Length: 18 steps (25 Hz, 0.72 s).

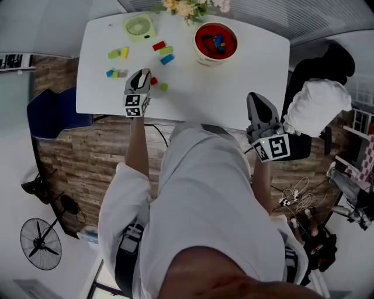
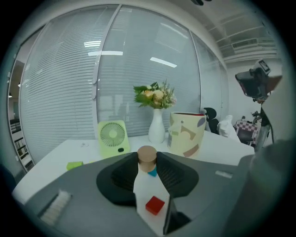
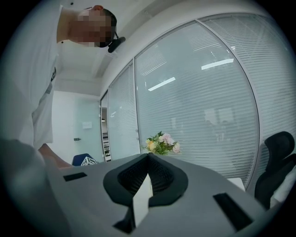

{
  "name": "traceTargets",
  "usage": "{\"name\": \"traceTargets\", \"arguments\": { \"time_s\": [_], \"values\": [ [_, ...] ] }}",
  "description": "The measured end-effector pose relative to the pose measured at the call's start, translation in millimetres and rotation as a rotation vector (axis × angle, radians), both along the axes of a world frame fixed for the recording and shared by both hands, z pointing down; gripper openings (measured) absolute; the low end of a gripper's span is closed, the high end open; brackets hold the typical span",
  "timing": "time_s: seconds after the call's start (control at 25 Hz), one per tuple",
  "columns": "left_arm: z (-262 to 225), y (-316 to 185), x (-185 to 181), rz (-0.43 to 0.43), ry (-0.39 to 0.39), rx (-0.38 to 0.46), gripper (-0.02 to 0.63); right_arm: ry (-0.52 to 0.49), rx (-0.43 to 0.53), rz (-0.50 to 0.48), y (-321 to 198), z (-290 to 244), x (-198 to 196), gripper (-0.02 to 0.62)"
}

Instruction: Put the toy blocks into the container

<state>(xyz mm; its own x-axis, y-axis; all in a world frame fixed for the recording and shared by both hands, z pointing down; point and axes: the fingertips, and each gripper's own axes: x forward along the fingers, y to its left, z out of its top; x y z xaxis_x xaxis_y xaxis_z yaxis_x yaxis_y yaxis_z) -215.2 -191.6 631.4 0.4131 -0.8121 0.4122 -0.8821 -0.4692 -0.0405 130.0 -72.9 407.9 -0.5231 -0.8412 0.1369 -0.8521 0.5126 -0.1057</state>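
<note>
My left gripper (image 1: 140,73) hangs above the white table (image 1: 245,70), shut on a tan cylinder block (image 2: 147,154) pinched at its fingertips. Through the gap below the block a red block (image 2: 155,205) and a bit of a blue block (image 2: 151,172) show on the table. The container (image 1: 200,57), cream outside and red inside, stands at the back right with blocks in it; in the left gripper view the container (image 2: 187,134) stands ahead and to the right. Loose green, yellow, red and blue blocks (image 1: 166,51) lie on the left half. My right gripper (image 1: 260,108) is shut and empty, off the table's front edge.
A green desk fan (image 1: 139,27) and a vase of flowers (image 1: 187,7) stand along the back edge, left of the container. A black office chair with white cloth (image 1: 318,102) is at the right. Cables lie on the floor below.
</note>
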Motion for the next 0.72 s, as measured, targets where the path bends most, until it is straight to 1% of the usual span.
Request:
{"name": "traceTargets", "arguments": {
  "time_s": [0.2,0.4,0.52,0.72],
  "values": [
    [-62.3,-17.7,38.2,0.102,0.034,0.077,0.120,-0.016,0.016,0.024,-1.9,-2.2,6.4,0.002],
    [-107.2,-34.8,93.0,0.238,0.059,0.129,0.120,-0.024,0.028,0.077,5.5,-5.5,18.5,0.002],
    [-119.1,-43.8,131.0,0.323,0.068,0.140,0.120,-0.024,0.027,0.116,14.6,-5.2,27.9,0.002],
    [-117.3,-57.0,191.7,0.447,0.041,0.132,0.120,-0.023,0.020,0.195,35.1,-4.8,48.0,0.002]
  ]
}}
